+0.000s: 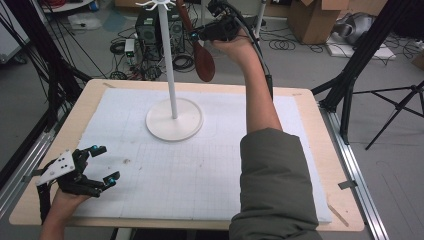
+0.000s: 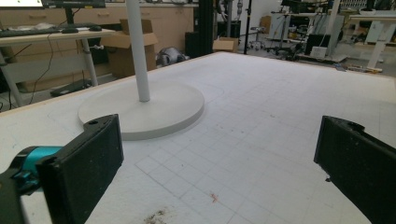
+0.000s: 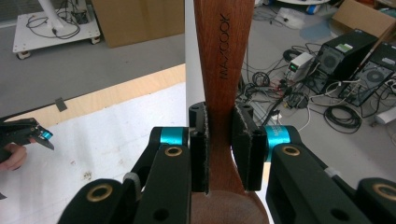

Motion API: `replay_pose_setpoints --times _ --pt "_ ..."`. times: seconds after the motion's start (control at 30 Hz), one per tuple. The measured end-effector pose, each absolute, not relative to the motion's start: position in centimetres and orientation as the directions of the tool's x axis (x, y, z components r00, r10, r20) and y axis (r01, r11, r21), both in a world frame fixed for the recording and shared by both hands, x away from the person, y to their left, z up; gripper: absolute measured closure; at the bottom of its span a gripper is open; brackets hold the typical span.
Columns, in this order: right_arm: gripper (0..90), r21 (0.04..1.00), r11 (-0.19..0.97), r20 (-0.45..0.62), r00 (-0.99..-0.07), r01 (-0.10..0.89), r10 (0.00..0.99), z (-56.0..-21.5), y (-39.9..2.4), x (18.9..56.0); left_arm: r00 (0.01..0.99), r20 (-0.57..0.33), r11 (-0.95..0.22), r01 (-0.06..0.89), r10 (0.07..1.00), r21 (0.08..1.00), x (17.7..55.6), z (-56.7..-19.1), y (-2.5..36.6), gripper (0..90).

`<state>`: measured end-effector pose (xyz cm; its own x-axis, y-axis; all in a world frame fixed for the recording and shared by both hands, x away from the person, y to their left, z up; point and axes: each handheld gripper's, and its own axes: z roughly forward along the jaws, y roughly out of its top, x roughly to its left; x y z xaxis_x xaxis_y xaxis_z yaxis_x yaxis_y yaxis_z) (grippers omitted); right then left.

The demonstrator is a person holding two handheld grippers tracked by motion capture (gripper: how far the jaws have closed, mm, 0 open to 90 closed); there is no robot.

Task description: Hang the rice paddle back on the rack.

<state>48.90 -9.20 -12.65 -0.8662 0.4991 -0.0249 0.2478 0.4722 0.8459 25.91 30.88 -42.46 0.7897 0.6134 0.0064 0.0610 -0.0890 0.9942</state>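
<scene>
Item: wooden spoon (image 3: 224,70), pinched in our right gripper (image 3: 227,144) beside stand (image 1: 173,120); left gripper (image 1: 102,165) spread, empty.

Reddish-brown wooden spoon (image 3: 223,70), dark lettering stamped down its handle. The right hand-held gripper (image 3: 220,149) shows black jaws with turquoise collars and brass rivets. White stand (image 1: 173,100), pole and round base alike. The mat (image 1: 165,170) is white with a faint grey grid and small brown specks. The bench (image 1: 340,200) edge is pale wood. Left hand-held gripper (image 1: 102,165): black, turquoise tips, grey plate.
</scene>
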Motion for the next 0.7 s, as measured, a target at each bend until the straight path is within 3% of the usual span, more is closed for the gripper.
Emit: replay_pose_setpoints --times 0.7 --pt "78.4 0.83 0.501 -0.048 -0.863 0.245 0.502 -12.97 -9.08 49.21 0.79 0.002 -0.088 0.065 0.613 0.994 26.02 -42.61 30.97 1.7"
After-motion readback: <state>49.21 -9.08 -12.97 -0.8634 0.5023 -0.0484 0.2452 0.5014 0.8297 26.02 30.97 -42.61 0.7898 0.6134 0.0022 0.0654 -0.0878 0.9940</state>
